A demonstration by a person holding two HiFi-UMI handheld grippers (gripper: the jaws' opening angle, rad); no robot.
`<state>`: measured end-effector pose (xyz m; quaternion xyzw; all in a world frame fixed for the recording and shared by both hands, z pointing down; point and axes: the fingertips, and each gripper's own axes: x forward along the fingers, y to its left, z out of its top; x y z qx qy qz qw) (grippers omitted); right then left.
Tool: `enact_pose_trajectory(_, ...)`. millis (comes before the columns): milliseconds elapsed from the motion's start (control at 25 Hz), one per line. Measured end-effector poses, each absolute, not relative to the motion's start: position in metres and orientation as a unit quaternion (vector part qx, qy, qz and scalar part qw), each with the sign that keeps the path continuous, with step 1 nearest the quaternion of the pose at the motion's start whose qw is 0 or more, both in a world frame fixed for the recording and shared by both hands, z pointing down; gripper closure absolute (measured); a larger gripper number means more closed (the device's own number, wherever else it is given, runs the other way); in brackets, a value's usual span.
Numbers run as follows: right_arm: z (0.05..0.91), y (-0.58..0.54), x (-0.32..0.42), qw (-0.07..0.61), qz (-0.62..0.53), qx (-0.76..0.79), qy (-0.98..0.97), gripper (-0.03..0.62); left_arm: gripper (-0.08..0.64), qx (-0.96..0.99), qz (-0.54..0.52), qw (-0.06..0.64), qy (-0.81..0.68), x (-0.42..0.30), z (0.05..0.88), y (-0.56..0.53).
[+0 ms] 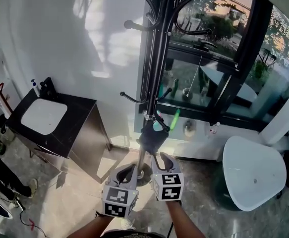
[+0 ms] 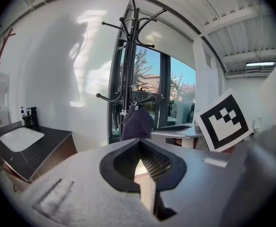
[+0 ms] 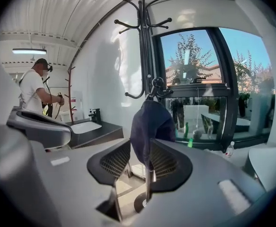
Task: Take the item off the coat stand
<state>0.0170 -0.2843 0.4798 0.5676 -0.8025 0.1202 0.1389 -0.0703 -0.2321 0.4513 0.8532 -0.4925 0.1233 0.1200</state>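
A dark navy cap point(image 1: 152, 138) hangs from a low hook of the black coat stand point(image 1: 156, 58), straight ahead of me. My right gripper point(image 1: 161, 158) is just below and in front of it. In the right gripper view the cap point(image 3: 149, 124) droops between the parted jaws of the right gripper point(image 3: 138, 148), nearer the right-hand pad; neither pad presses on it. My left gripper point(image 1: 129, 170) is beside the right one, slightly lower and left. In its own view the left gripper point(image 2: 138, 142) has its jaw tips together and empty, with the cap point(image 2: 137, 123) a little beyond them.
A black vanity with a white sink point(image 1: 44, 115) stands at the left wall. A white oval basin point(image 1: 253, 172) is at the right. Behind the stand is a large dark-framed window point(image 1: 223, 43). The stand's round base point(image 1: 145, 175) is on the floor. A person point(image 3: 33, 91) stands far left.
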Motion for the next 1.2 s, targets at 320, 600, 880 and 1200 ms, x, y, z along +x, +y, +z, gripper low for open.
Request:
enact_pose_trajectory(320,0.493,-0.314,0.024,0.143,0.13,0.576,-0.794,0.431,0.558,0.86,0.126,0.113,-0.482,-0.069,0.454,-0.25)
enact_pose_trajectory(600,0.503,-0.333,0.023,0.142,0.14,0.584,-0.787,0.436,0.558,0.863,0.132,0.106,-0.476,-0.074,0.458,-0.259)
enact_pose_trajectory(880,0.497,-0.349,0.027,0.14,0.117,0.602,-0.778,0.548,0.558,0.864,0.134,0.101,-0.475,-0.08,0.457,-0.27)
enact_pose_trajectory(1200,0.491,-0.345,0.024,0.148,0.077,0.598,-0.784,0.574,0.558,0.864,0.131,0.1,-0.475,-0.081,0.456,-0.276)
